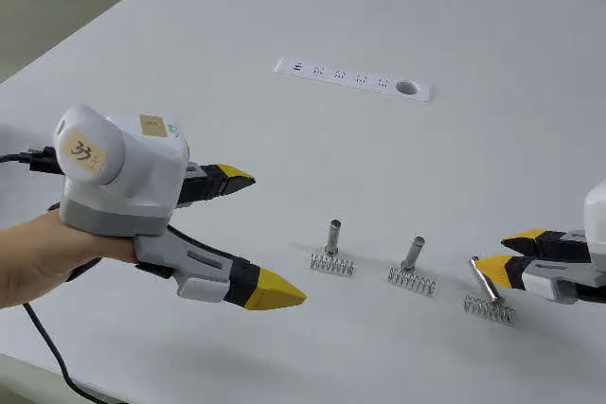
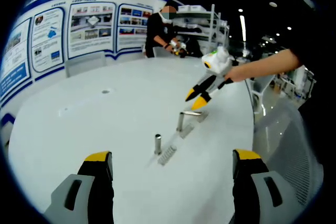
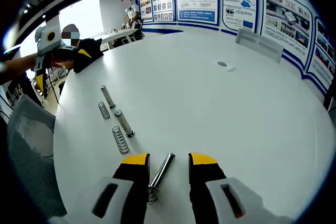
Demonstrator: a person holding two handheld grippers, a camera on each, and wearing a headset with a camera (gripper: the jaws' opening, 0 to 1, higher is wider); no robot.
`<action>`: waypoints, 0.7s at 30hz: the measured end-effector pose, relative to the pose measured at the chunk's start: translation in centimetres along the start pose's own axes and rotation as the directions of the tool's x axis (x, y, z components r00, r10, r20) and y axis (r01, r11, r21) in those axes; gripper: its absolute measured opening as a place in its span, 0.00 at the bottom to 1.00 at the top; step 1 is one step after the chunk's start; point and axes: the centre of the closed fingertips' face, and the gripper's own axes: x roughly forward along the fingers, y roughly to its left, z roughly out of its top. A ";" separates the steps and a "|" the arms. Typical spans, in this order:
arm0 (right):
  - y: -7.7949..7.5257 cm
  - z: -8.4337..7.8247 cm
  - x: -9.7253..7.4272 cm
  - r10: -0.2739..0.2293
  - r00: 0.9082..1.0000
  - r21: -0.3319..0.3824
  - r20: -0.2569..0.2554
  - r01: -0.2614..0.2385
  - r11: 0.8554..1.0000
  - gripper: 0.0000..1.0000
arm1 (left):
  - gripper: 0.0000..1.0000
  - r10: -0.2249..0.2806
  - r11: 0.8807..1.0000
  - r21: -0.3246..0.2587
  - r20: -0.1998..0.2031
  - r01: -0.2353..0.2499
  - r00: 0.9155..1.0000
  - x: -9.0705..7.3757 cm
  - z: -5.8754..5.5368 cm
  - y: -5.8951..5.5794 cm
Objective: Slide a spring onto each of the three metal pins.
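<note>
**Head view.** Your left gripper, held in your hand at the left, hovers over the white table. Its jaws are wide apart and empty, well away from the parts. Three short metal pins sit in a row. The left pin and middle pin stand on their bases, and the right pin leans over. A small wire coil lies on its side at the foot of each: the left spring, middle spring and right spring. No spring is on a pin yet. Your right gripper reaches in from the right edge with its jaws apart and its tips beside the top of the right pin.

**Left gripper view.** Nothing lies between the parted jaws of the left gripper. The left pin is the nearest one ahead, with the left spring just beside it.

**Right gripper view.** The right pin slants up between the open jaws of the right gripper. It is not clamped, and the right spring lies at its base.

You appear to be about to grasp the leaning pin. Close low on its shaft and leave the top free for the coil. Pinch the spring lightly, because thin wire like this probably squashes or flicks away.
</note>
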 end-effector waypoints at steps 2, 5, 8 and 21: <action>0.0 -0.3 0.4 -0.006 1.000 -0.003 -0.017 0.006 1.000 0.29 | 0.96 0.001 1.000 -0.001 0.000 -0.001 1.000 0.0 0.0 0.1; 0.0 -0.5 0.9 -0.016 0.999 0.009 -0.035 0.016 1.000 0.28 | 0.96 0.000 1.000 -0.008 0.006 0.000 1.000 0.0 0.1 0.1; 0.0 -0.6 1.3 -0.023 0.999 0.041 -0.047 0.025 0.999 0.26 | 0.96 -0.002 1.000 -0.010 0.010 0.002 1.000 0.1 0.2 0.1; -0.2 -1.7 2.1 -0.053 0.989 0.140 -0.135 0.072 0.988 0.19 | 0.96 0.027 0.999 -0.032 0.028 -0.026 0.999 -0.4 0.3 0.5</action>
